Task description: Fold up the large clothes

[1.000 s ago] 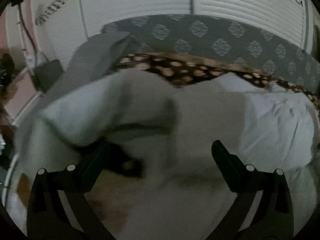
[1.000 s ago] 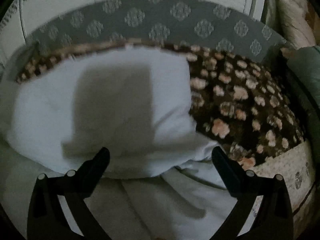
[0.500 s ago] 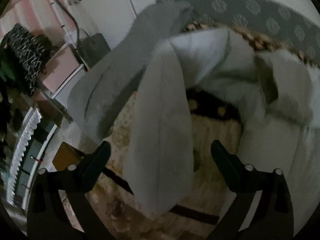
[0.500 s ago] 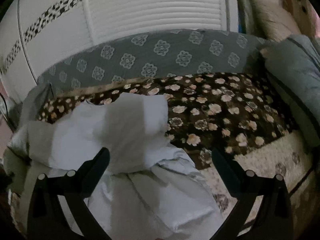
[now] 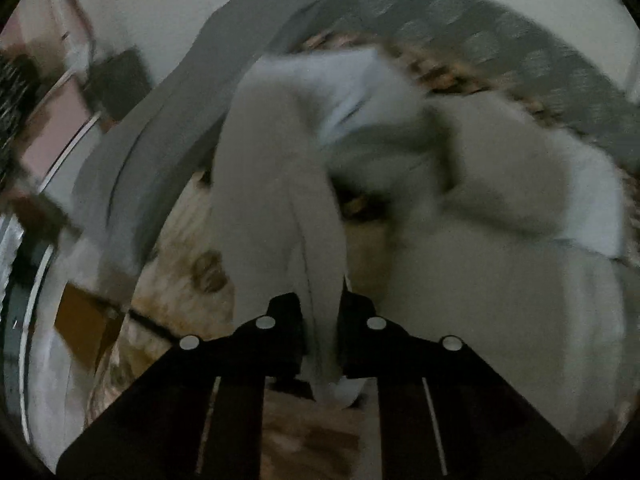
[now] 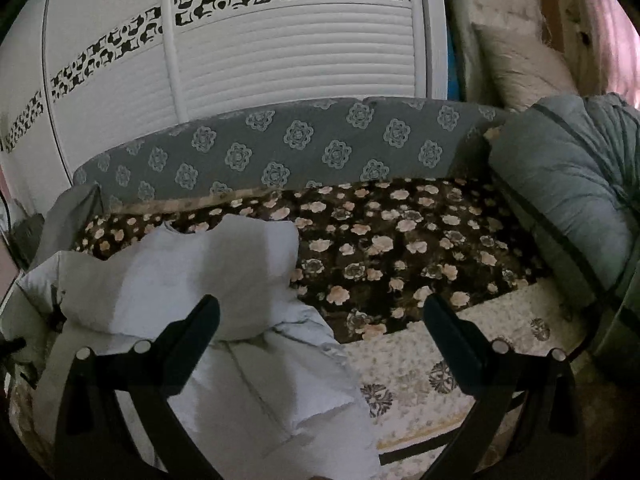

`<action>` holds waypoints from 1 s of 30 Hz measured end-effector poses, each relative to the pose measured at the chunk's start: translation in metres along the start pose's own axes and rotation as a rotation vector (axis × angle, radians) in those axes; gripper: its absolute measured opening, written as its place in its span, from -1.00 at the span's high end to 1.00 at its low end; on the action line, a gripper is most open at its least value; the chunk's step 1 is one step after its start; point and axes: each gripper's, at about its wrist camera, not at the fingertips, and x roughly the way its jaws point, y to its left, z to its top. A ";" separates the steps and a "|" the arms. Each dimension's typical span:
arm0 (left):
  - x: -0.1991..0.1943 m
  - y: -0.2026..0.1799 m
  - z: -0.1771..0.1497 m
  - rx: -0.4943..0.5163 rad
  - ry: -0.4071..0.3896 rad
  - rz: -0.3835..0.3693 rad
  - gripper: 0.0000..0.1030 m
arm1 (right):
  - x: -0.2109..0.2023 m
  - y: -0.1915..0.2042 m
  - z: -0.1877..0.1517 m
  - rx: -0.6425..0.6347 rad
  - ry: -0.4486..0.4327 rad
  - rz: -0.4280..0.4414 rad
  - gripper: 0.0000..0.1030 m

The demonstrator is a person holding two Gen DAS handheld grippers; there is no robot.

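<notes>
Left gripper [image 5: 320, 328]: fingers, spread wide a second ago, have just closed and now clamp a hanging strip of the pale grey garment [image 5: 280, 208]. Right gripper [image 6: 320, 320]: fingers spread, empty, above the garment heaped on the floral bed cover [image 6: 400, 248].

room: dim | white louvred wardrobe [image 6: 280, 60] (fretwork band) | grey medallion headboard [image 6: 300, 152] | floral bedspread [image 6: 400, 248]

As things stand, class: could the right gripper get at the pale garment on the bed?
Probably yes. The right gripper stands open, holding nothing, and the pale garment lies right below its left finger, with nothing between.
</notes>
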 end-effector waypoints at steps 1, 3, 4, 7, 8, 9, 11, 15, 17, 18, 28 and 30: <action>-0.013 -0.007 0.007 0.010 -0.022 -0.033 0.80 | 0.003 -0.001 -0.001 0.003 0.004 0.005 -0.97; -0.044 -0.023 0.026 0.022 -0.080 -0.134 0.80 | 0.008 -0.001 -0.002 0.002 0.019 0.005 -0.97; -0.060 -0.033 0.035 0.023 -0.100 -0.196 0.80 | 0.011 0.000 -0.003 0.001 0.026 0.006 -0.97; -0.095 -0.070 0.049 0.065 -0.123 -0.349 0.80 | 0.012 0.004 -0.004 0.002 0.027 0.014 -0.97; -0.106 -0.093 0.051 0.107 -0.131 -0.406 0.80 | 0.011 0.007 -0.004 -0.003 0.023 0.019 -0.97; -0.115 -0.107 0.046 0.134 -0.134 -0.435 0.80 | 0.009 0.009 -0.004 -0.011 0.014 0.022 -0.97; -0.119 -0.152 0.044 0.198 -0.110 -0.542 0.79 | 0.007 0.011 -0.005 -0.017 -0.004 0.010 -0.97; -0.100 -0.214 0.039 0.196 -0.011 -0.724 0.08 | 0.003 0.007 -0.005 0.032 -0.035 0.015 -0.97; -0.088 -0.230 0.037 0.181 0.026 -0.753 -0.66 | 0.003 0.002 -0.005 0.079 -0.043 0.052 -0.97; -0.087 -0.235 0.035 0.171 0.012 -0.757 -0.90 | 0.005 0.002 -0.006 0.092 -0.036 0.069 -0.97; -0.101 -0.183 0.012 0.319 -0.460 -0.230 -0.94 | 0.043 0.036 -0.028 0.101 0.083 0.167 -0.97; -0.087 -0.167 0.004 0.343 -0.521 -0.088 -0.94 | 0.056 0.051 -0.039 0.090 0.128 0.192 -0.97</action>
